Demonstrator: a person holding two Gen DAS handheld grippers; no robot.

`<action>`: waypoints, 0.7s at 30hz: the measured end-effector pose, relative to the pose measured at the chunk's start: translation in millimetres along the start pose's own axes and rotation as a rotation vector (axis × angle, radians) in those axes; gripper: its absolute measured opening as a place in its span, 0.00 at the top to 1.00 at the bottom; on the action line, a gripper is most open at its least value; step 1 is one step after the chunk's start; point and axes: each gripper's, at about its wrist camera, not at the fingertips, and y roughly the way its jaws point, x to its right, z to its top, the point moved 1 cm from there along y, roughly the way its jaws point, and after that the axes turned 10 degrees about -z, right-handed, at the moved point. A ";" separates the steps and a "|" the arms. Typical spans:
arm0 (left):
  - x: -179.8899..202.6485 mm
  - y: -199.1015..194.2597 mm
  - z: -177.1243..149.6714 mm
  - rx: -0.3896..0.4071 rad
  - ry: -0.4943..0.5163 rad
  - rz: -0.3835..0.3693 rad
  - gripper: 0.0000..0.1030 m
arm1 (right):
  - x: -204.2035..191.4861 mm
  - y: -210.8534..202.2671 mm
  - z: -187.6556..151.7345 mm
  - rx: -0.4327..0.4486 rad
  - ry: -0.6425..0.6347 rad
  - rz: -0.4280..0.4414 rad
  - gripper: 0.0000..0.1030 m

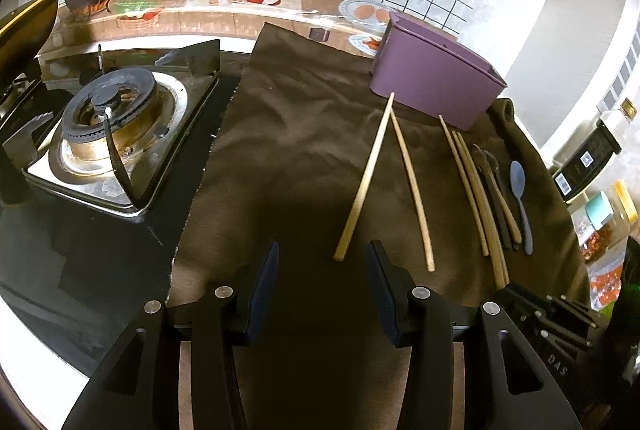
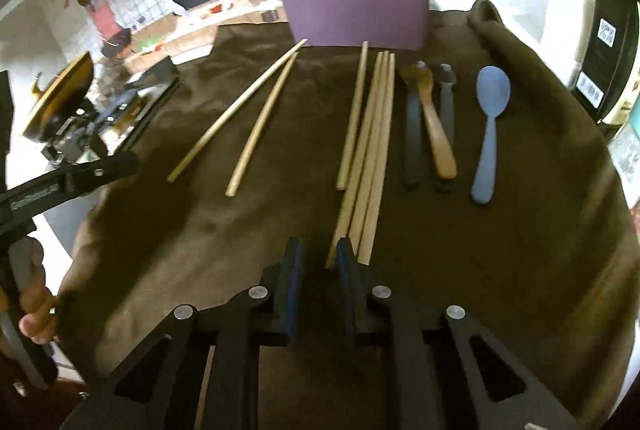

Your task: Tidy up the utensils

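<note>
Chopsticks (image 2: 370,150) lie in a bunch on the brown cloth (image 2: 240,230), with two loose chopsticks (image 1: 384,186) off at ten o'clock from them. They look light, thin, stiff and a bit slippery, so the thick near ends seem the best place to pinch. The right gripper (image 2: 318,258) is nearly closed and holds nothing; the bunch's near ends sit just beside its right finger. The left gripper (image 1: 322,262) is spread wide and holds nothing. The purple box (image 2: 356,10) waits at twelve o'clock.
</note>
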 end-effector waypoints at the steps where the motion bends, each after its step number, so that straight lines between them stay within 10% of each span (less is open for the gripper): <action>1: -1.2 0.7 -0.2 -0.002 -0.001 0.000 0.55 | 0.0 0.7 1.0 0.001 -0.005 -0.004 0.84; 21: 7.6 9.1 -10.1 -0.027 0.028 -0.037 0.55 | -8.6 4.8 4.9 -0.010 -0.055 -0.088 0.92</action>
